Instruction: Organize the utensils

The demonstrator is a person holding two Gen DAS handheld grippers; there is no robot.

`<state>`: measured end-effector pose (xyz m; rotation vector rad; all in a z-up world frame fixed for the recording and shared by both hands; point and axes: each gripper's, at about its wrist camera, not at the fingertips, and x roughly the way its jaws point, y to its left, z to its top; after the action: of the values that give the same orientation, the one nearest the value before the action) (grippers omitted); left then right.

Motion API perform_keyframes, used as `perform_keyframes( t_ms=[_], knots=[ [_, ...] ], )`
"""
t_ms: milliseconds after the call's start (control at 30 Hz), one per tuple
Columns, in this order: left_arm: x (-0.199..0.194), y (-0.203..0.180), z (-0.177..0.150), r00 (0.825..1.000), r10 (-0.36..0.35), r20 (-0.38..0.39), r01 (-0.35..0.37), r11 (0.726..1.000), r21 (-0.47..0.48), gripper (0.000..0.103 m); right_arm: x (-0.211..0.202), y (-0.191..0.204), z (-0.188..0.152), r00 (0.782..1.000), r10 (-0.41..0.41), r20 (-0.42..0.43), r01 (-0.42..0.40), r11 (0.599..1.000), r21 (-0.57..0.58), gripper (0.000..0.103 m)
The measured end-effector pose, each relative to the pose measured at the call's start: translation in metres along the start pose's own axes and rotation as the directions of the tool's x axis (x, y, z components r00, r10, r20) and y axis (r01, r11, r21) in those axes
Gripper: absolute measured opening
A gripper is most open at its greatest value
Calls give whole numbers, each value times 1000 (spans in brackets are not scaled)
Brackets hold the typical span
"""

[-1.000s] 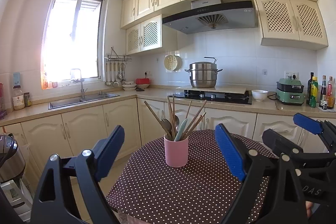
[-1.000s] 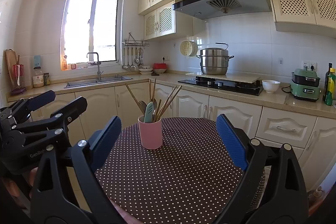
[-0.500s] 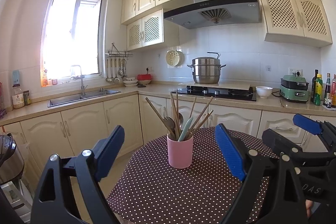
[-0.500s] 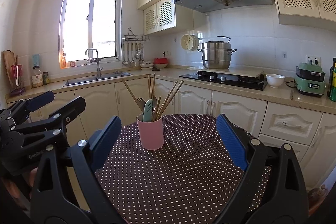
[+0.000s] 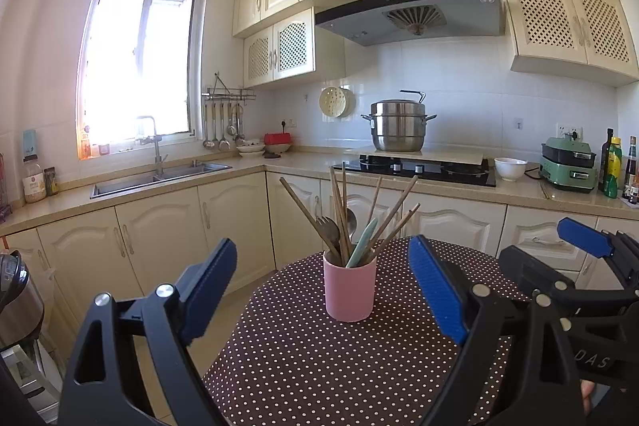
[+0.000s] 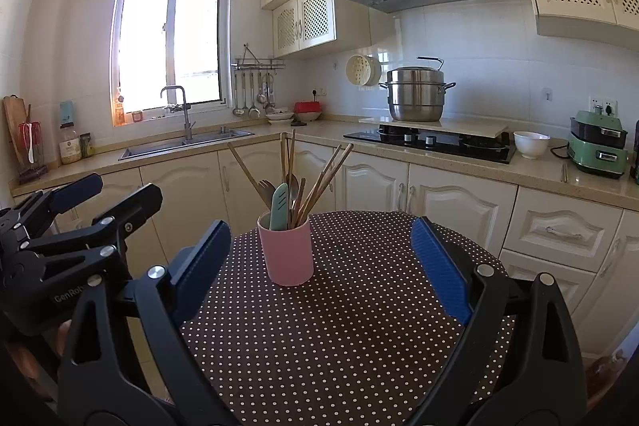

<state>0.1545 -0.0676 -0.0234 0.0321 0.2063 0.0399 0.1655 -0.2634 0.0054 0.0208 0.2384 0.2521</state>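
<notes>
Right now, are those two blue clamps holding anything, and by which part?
Nothing is held. The left gripper and the right gripper both gape empty, short of the pink cup of utensils.

Pink cup (image 5: pixel 350 291) upright on dotted tablecloth (image 5: pixel 319 366), holding wooden chopsticks (image 5: pixel 393 216), fork, spoon, teal-handled utensil, leaning outward.

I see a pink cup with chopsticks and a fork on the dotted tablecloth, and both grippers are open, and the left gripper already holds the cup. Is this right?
One part is wrong: the left gripper does not hold the pink cup. In the left wrist view its jaws stand wide open and short of the cup, apart from it. The rest is right: the cup stands on the dotted tablecloth, and the right gripper is open too.
</notes>
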Motion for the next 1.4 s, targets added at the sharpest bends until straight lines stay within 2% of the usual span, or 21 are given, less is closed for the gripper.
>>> perform_keyframes(
  t_ms=[1400],
  knots=[
    [32,7,-6,999,25,-36,-25,1000,-6,86,33,0,-2,999,0,-38,0,1000,5,90]
  ],
)
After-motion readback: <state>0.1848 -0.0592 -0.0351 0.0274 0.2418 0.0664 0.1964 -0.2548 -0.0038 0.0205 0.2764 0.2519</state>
